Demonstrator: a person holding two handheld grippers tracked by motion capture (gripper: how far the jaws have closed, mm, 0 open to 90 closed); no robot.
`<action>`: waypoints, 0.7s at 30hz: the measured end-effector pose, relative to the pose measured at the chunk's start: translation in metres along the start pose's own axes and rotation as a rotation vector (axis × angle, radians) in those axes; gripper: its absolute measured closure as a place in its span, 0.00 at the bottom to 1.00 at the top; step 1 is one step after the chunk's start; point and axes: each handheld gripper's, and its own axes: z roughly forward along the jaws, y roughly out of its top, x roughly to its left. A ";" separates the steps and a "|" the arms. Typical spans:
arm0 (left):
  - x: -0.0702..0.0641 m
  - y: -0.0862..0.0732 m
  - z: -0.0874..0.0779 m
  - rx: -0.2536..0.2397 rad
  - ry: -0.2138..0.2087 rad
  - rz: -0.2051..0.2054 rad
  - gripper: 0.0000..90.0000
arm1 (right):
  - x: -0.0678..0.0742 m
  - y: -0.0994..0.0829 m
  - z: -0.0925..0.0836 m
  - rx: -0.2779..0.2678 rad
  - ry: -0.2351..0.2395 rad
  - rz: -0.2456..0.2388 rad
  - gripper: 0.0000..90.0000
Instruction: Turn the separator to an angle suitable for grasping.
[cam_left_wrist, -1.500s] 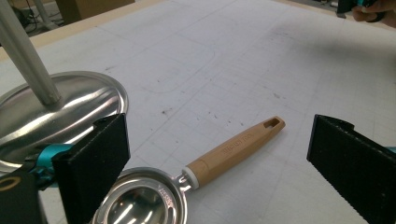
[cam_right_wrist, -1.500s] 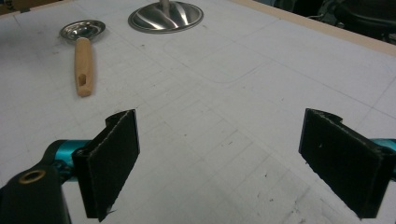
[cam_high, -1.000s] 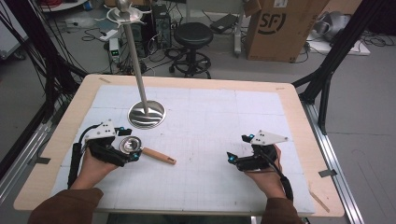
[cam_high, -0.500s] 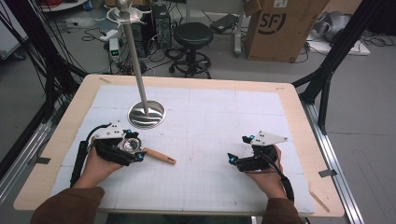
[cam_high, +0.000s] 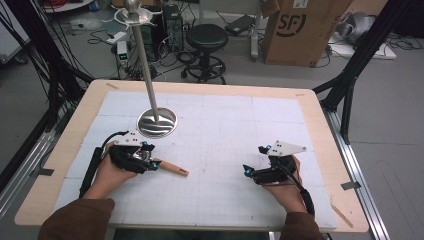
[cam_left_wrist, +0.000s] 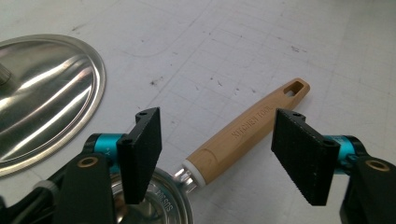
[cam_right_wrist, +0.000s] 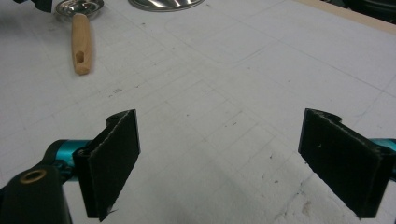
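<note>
The ladle (cam_left_wrist: 243, 140) lies flat on the tabletop (cam_high: 225, 130) between my left tool's (cam_left_wrist: 224, 154) jaws, which have just been narrowing but don't touch it yet. My right tool (cam_right_wrist: 233, 163) gapes wide, holding nothing. I reckon the smooth, rounded wooden handle could roll or skid if one pad lands first. Its bowl is polished steel, like the stand's disc base (cam_high: 157, 122).
</note>
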 end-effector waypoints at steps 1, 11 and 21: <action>0.000 0.001 0.000 0.008 -0.004 -0.002 0.41 | 0.000 0.000 0.000 -0.003 0.000 0.000 0.13; 0.000 0.013 0.008 0.132 -0.003 0.068 0.47 | -0.001 0.000 0.002 0.006 0.004 0.002 0.13; 0.002 0.021 0.017 0.247 -0.027 0.115 0.48 | -0.002 -0.001 0.004 0.015 0.005 0.001 0.13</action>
